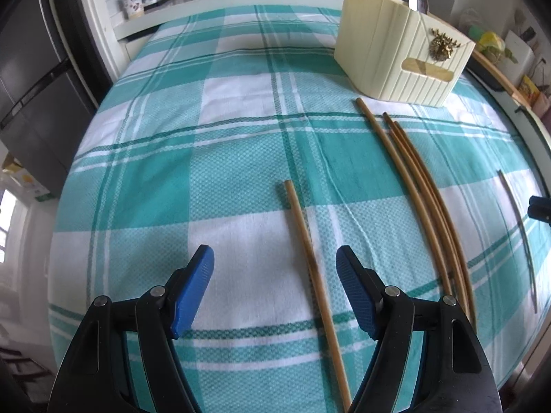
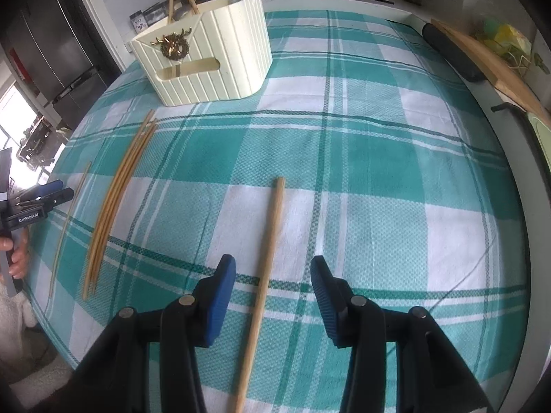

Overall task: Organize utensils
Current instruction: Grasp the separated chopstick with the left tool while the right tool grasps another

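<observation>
Table with teal-and-white checked cloth (image 1: 241, 110), kitchen counter behind. Cream ribbed utensil caddy (image 1: 396, 65) stands upright at the far side of the cloth; a spoon bowl and a couple of chopstick ends already stick out of its top.

Loose chopsticks remain on the cloth. A bundle of three (image 1: 423, 186) lies near the caddy's front. In the left wrist view a single chopstick (image 1: 310, 258) lies flat, apart from the bundle, running between the jaws. In the right wrist view another single chopstick (image 2: 268, 251) lies likewise between that gripper's jaws.

Left gripper (image 1: 275, 289): jaws spread wide, pads clear of the stick on both sides, nothing held. Right gripper (image 2: 273, 296): jaws parted, narrower, also empty; gaps show either side of the stick.

Step in hand, as judged: approach for pickup, one stick per gripper. Next move calls for lowering until the pads straddle the stick, then closing. Height above the cloth is hard to read through the fisheye, probably still a little above.
</observation>
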